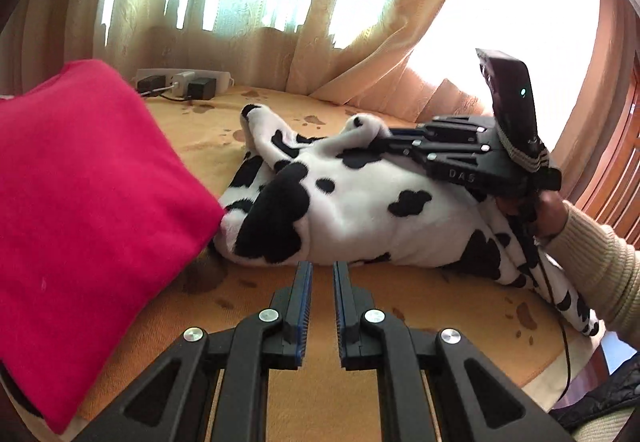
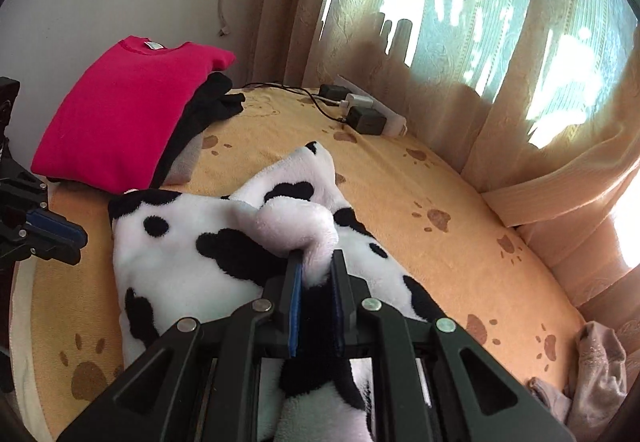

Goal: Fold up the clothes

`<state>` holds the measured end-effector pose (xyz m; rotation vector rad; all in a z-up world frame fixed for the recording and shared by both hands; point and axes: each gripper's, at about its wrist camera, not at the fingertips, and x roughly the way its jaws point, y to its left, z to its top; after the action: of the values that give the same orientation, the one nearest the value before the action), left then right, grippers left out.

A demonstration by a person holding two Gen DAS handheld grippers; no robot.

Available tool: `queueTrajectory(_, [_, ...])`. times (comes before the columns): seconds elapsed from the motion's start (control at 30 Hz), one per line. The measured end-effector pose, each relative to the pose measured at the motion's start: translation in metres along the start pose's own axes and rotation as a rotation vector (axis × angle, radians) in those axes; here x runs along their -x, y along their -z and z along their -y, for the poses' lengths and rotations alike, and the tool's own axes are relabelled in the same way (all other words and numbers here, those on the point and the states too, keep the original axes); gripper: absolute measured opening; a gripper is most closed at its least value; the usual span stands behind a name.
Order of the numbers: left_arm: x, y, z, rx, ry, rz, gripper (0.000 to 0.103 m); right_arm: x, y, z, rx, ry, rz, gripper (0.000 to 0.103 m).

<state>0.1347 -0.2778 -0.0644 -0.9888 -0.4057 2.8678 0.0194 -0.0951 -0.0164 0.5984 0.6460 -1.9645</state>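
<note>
A fluffy white garment with black cow spots (image 1: 352, 209) lies partly folded on the orange paw-print blanket (image 1: 320, 322). My right gripper (image 2: 316, 262) is shut on a bunched fold of the cow-print garment (image 2: 192, 254) and holds it over the garment's middle; it also shows in the left wrist view (image 1: 394, 139). My left gripper (image 1: 322, 274) hovers just in front of the garment's near edge, jaws nearly closed with a narrow gap and nothing between them; it also shows in the right wrist view (image 2: 76, 234).
A folded red sweater (image 2: 124, 109) lies on a stack of dark folded clothes (image 2: 208, 105) at the left. A power strip with chargers (image 2: 364, 113) sits by the curtains (image 2: 460, 89). A beige garment (image 2: 592, 374) lies at the blanket's right edge.
</note>
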Motion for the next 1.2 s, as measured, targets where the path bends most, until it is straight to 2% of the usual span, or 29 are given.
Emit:
queueTrajectory(0.13, [-0.015, -0.033, 0.016, -0.024, 0.050, 0.026, 0.012, -0.006, 0.008, 0.007, -0.028, -0.029, -0.008, 0.015])
queueTrajectory(0.2, [-0.033, -0.049, 0.024, -0.046, 0.040, 0.024, 0.012, -0.010, 0.010, 0.012, -0.058, -0.061, -0.016, 0.016])
queueTrajectory(0.27, [-0.057, -0.062, 0.026, -0.037, 0.024, -0.010, 0.012, -0.014, 0.012, 0.019, -0.104, -0.095, -0.022, 0.021])
queueTrajectory(0.3, [-0.071, -0.067, 0.026, -0.026, 0.014, -0.038, 0.011, -0.016, 0.013, 0.023, -0.128, -0.108, -0.026, 0.032])
queueTrajectory(0.33, [-0.086, -0.072, 0.025, -0.017, -0.003, -0.070, 0.011, -0.017, 0.015, 0.028, -0.154, -0.114, -0.030, 0.049])
queueTrajectory(0.4, [-0.103, -0.073, 0.024, -0.006, -0.017, -0.121, 0.011, -0.016, 0.018, 0.038, -0.212, -0.129, -0.031, 0.060])
queueTrajectory(0.47, [-0.109, -0.070, 0.025, -0.015, -0.021, -0.138, 0.011, -0.011, 0.020, 0.044, -0.236, -0.136, -0.027, 0.061])
queueTrajectory(0.53, [-0.108, -0.067, 0.028, -0.038, -0.037, -0.139, 0.011, -0.004, 0.019, 0.044, -0.221, -0.105, -0.029, 0.064])
queueTrajectory(0.63, [-0.107, -0.068, 0.030, -0.055, -0.055, -0.144, 0.011, 0.010, 0.018, 0.041, -0.187, -0.036, -0.031, 0.071])
queueTrajectory(0.77, [-0.104, -0.070, 0.029, -0.022, -0.063, -0.139, 0.012, 0.027, 0.015, 0.035, -0.142, 0.053, -0.008, 0.071])
queueTrajectory(0.83, [-0.097, -0.075, 0.033, -0.014, -0.064, -0.121, 0.011, 0.023, 0.013, 0.028, -0.084, 0.092, -0.027, 0.071])
queueTrajectory(0.93, [-0.092, -0.086, 0.044, -0.046, -0.063, -0.085, 0.011, 0.011, 0.015, 0.021, -0.050, 0.098, -0.060, 0.071])
queueTrajectory(1.0, [-0.091, -0.094, 0.052, -0.079, -0.070, -0.064, 0.011, 0.004, 0.018, 0.023, -0.074, 0.075, -0.072, 0.071])
queueTrajectory(1.1, [-0.119, -0.096, 0.046, -0.081, -0.099, -0.126, 0.011, 0.004, 0.022, 0.029, -0.114, 0.052, -0.079, 0.071])
queueTrajectory(1.2, [-0.146, -0.087, 0.027, -0.041, -0.102, -0.189, 0.012, 0.027, 0.029, 0.030, -0.097, 0.097, -0.090, 0.071])
